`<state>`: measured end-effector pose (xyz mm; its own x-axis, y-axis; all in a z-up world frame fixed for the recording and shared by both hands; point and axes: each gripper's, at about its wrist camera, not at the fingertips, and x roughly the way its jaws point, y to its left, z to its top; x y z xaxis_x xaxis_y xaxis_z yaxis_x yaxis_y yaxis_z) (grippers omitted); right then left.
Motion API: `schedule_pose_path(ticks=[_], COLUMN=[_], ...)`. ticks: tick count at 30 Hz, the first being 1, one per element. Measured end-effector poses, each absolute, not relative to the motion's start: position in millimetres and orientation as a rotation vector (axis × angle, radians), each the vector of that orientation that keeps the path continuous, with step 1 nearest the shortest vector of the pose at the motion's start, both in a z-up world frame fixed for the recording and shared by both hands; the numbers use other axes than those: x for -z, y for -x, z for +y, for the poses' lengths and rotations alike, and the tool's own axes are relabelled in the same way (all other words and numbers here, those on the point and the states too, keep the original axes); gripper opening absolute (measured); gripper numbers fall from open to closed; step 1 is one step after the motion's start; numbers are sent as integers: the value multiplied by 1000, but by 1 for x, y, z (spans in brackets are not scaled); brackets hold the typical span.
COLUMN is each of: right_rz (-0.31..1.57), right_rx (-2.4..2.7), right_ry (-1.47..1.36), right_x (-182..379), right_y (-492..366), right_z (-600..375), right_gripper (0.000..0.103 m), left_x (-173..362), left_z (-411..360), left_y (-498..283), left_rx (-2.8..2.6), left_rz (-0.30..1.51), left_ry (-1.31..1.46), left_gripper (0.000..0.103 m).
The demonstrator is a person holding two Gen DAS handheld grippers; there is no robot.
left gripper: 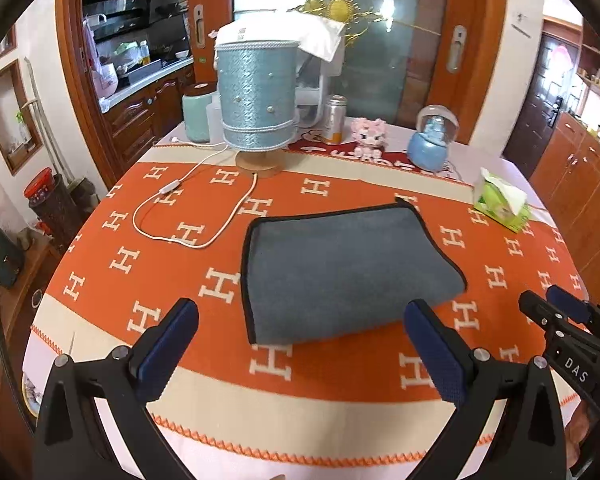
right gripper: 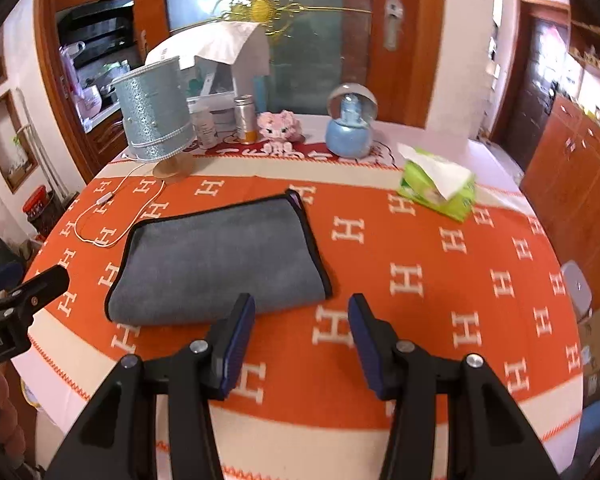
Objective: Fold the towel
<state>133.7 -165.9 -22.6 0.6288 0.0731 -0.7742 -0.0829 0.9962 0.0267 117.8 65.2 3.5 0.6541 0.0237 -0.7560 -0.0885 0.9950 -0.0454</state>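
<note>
One grey towel (left gripper: 340,268), folded and black-edged, lies on the orange tablecloth (left gripper: 112,280). Left of the towel, one white cord (left gripper: 204,216) loops below one blue lamp (left gripper: 256,100). Near its front edge, the left gripper (left gripper: 300,344) gapes wide and empty; the right gripper (right gripper: 302,340) is likewise parted, gripping nothing. Right of the towel sit one snow globe (right gripper: 352,124) and one green tissue pack (right gripper: 440,188).

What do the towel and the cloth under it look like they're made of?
Towel: seemingly plush microfibre, matte grey-blue, with a soft nap and black stitched edge binding. Tablecloth: apparently woven or knitted fabric, matte orange with cream H motifs and a stitched zigzag border; exact fibre unclear.
</note>
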Motion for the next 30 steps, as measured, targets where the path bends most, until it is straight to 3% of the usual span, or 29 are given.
schedule_pose_path(ticks=[12, 18, 30], right_rz=[845, 813, 799], right_rx=[-37, -17, -20], right_ry=[-31, -50, -33], right_x=[18, 15, 14], right_y=[-73, -44, -2], right_z=[-190, -192, -184], right_gripper=[50, 57, 58], left_x=[-11, -9, -7], left_z=[44, 35, 24], left_y=[-65, -46, -24], left_rx=[-8, 15, 40], left_rz=[812, 803, 797], left_ry=[69, 51, 38], left_gripper=[102, 102, 102])
